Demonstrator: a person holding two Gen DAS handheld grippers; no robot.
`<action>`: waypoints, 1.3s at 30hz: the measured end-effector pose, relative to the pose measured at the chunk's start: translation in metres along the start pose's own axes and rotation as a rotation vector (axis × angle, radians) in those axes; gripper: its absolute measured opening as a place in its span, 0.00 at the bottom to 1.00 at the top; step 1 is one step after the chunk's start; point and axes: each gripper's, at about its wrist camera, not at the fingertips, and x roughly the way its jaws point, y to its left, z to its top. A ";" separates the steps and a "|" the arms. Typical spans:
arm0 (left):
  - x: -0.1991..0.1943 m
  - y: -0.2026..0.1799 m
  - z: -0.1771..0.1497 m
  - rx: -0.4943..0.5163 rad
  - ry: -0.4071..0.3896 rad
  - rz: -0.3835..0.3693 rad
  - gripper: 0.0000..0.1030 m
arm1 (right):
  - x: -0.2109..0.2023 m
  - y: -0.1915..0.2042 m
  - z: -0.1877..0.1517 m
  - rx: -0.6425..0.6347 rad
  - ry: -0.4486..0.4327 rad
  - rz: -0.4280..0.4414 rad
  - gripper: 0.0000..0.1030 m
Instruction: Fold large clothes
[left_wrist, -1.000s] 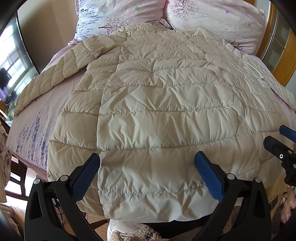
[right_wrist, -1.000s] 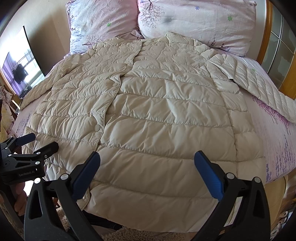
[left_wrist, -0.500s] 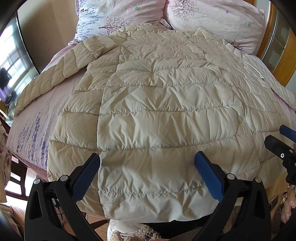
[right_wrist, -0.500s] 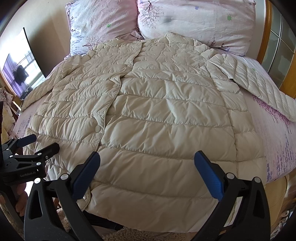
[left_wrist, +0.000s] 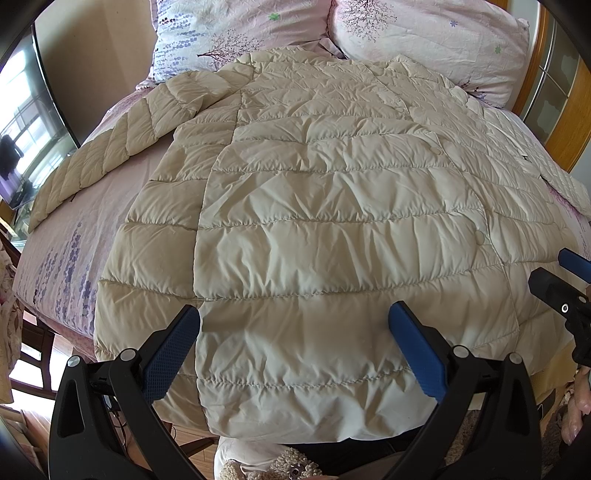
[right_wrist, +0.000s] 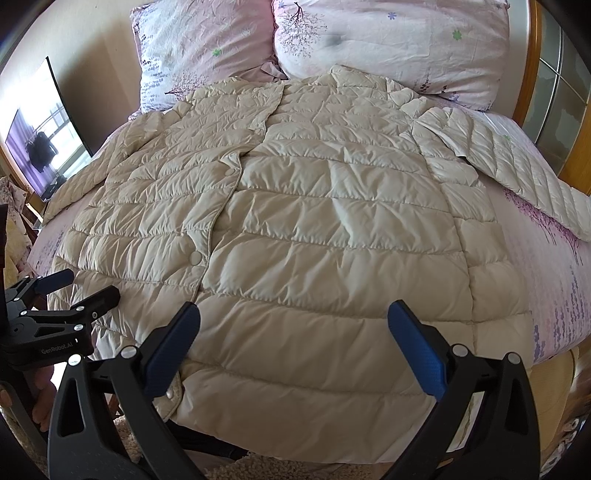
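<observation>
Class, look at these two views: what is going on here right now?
A person holds a left gripper and a right gripper, both open, over the near hem of a cream quilted coat. The coat lies flat on a bed, front up, sleeves spread out, collar by two pillows. Nothing is folded or gripped yet.

bright daylight frm left | sharp; fisheye warp, dark corners
</observation>
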 end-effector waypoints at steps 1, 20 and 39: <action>0.000 0.000 0.000 0.000 0.000 0.000 0.99 | 0.000 0.000 0.000 0.000 0.000 0.000 0.98; 0.009 0.014 0.020 -0.009 0.028 -0.066 0.99 | 0.003 -0.017 0.012 0.055 -0.053 0.028 0.98; 0.027 0.014 0.083 0.064 0.029 -0.143 0.99 | -0.011 -0.341 0.030 0.992 -0.310 -0.004 0.74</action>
